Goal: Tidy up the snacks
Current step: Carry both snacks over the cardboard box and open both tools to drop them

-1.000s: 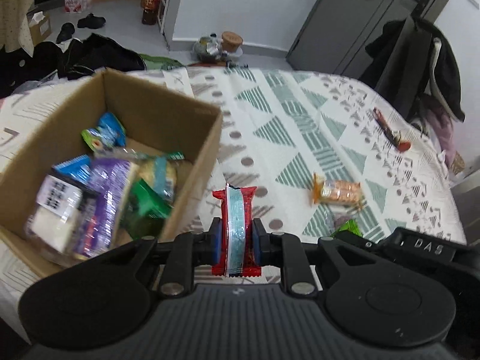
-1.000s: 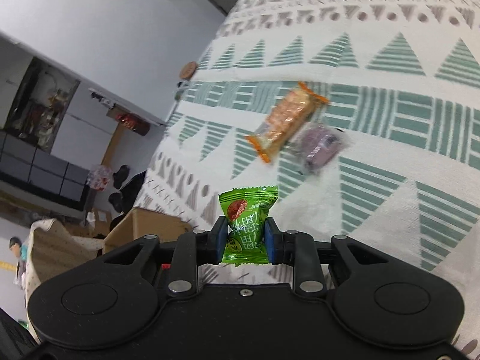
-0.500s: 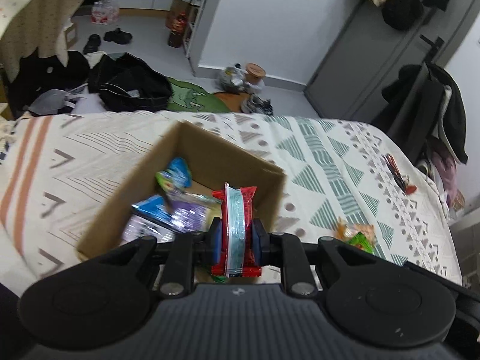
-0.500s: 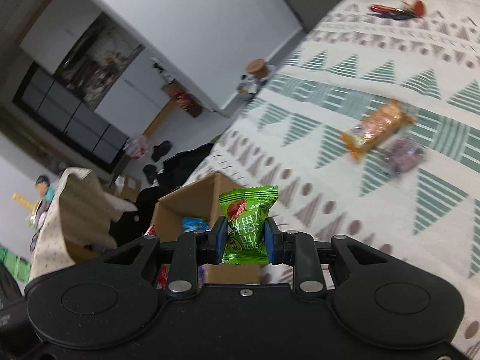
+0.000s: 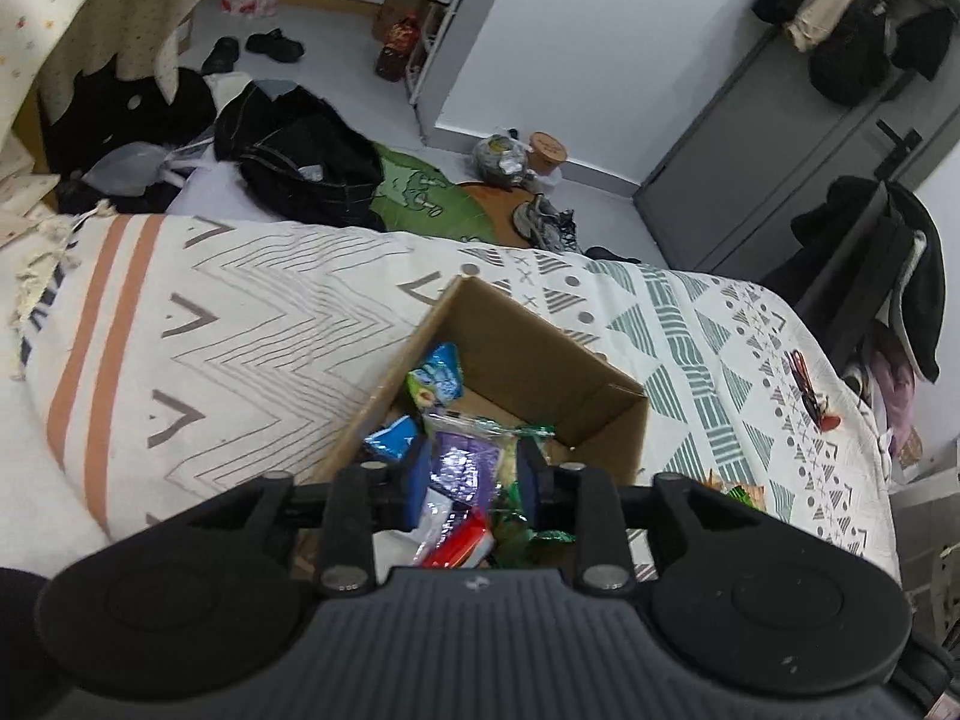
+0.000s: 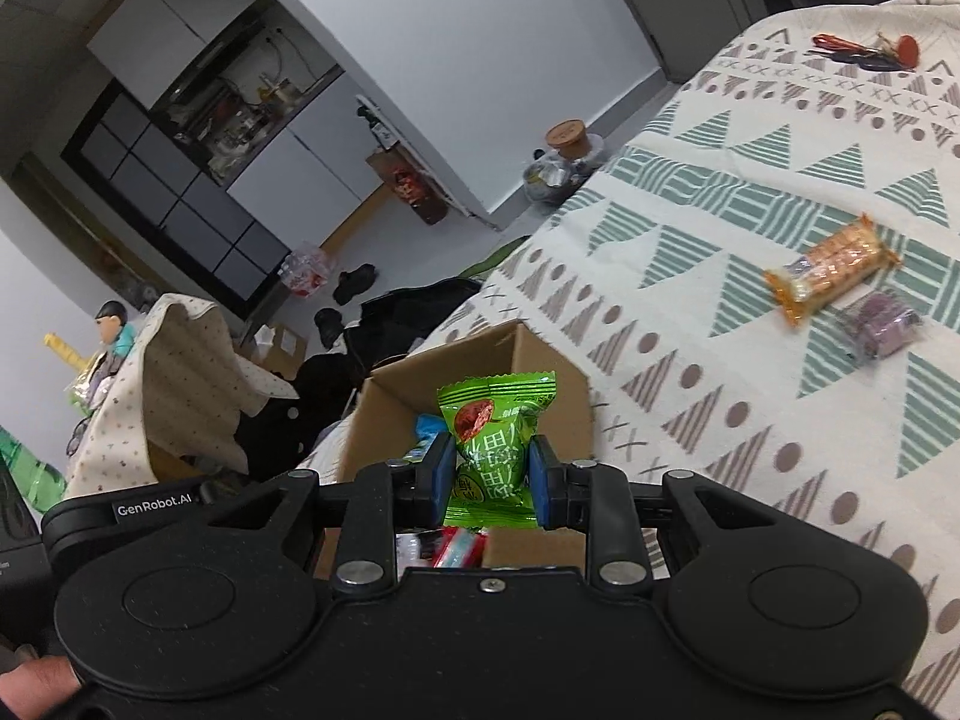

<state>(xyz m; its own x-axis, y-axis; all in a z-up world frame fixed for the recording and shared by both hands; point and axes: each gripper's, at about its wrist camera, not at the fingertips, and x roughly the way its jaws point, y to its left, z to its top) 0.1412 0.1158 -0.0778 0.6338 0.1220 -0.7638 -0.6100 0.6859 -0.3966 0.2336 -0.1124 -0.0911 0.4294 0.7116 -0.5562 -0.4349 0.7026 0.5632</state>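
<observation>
Left gripper above the cardboard box, fingers spread wide with nothing between them. Directly below the gap, inside the box: a red packet lying on the heap, near the box's closest wall. Also in the box: a purple packet, a blue packet toward the left wall, a blue-and-green packet toward the far corner, green wrappers against the right wall.

Right gripper just in front of the box, fingers narrow, pinched on a green snack packet held upright, its top edge level with the box's far rim. Whether the packet is over the box's opening or just short of it cannot be told. Red packet visible in the box beneath those fingers.

Box standing on a bed with a patterned cover. To the right of the box, well apart on the cover: an orange cracker packet, and just beside it a purple snack. Much farther from the box, near the cover's far edge: a red and black bundle, too small to identify.
</observation>
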